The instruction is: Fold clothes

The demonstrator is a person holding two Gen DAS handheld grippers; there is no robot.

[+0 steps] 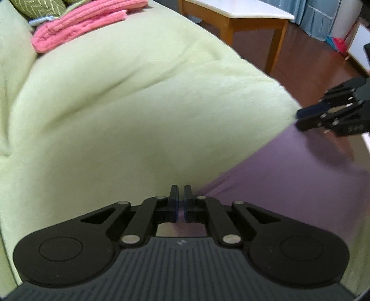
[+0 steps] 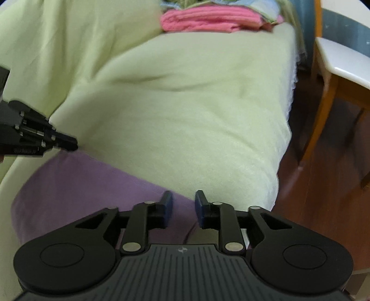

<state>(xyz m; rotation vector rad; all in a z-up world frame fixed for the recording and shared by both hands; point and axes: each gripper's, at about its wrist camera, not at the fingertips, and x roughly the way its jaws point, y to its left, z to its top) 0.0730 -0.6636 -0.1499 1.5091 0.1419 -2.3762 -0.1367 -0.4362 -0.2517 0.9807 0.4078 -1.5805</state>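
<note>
Two grippers hang over a purple cloth (image 1: 289, 185) lying flat on a pale green blanket (image 1: 138, 104); from the left wrist, the left gripper (image 1: 181, 192) has its fingers pressed together at the cloth's edge; from the right wrist, the right gripper (image 2: 182, 203) has its fingers a little apart above the cloth, pinching nothing; folded pink towels (image 2: 203, 19) sit far back

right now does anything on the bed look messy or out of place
Nothing stands out. The purple cloth lies fairly flat on the near edge of the green blanket, which has only soft creases. The pink towels sit folded at the far end. Nothing looks spilled or damaged.
</note>
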